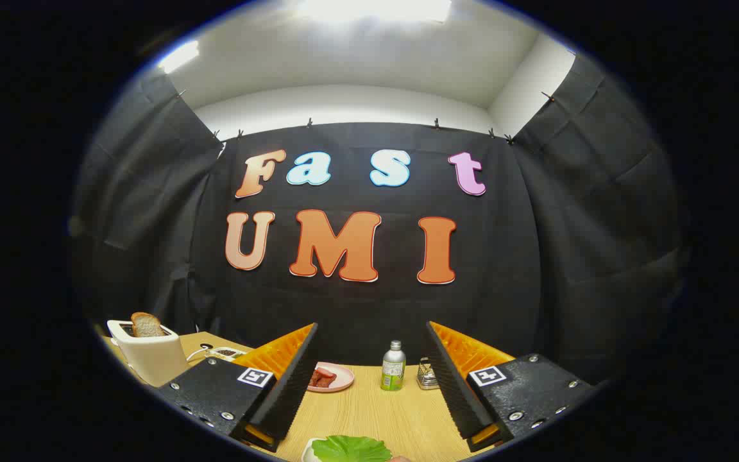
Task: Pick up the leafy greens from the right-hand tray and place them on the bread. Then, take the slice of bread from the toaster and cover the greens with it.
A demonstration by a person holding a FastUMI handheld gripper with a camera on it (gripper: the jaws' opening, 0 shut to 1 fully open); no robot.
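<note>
Leafy greens (351, 448) lie flat at counter's near edge. Browned bread slice (147, 325) stands upright in white toaster (151, 356), far-left corner.

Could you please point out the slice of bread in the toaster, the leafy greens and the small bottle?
Brown bread slice (146, 325), gripper view, on its crumb face above the white toaster slot.
Green leafy greens (350, 448), gripper view, mid-leaf, between the open tool's fingers.
Silver-capped green bottle (393, 368), gripper view, on its body.

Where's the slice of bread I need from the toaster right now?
The bread slice stands upright in the white toaster, at the table's far left, beyond the open gripper and left of the pink plate.
</note>
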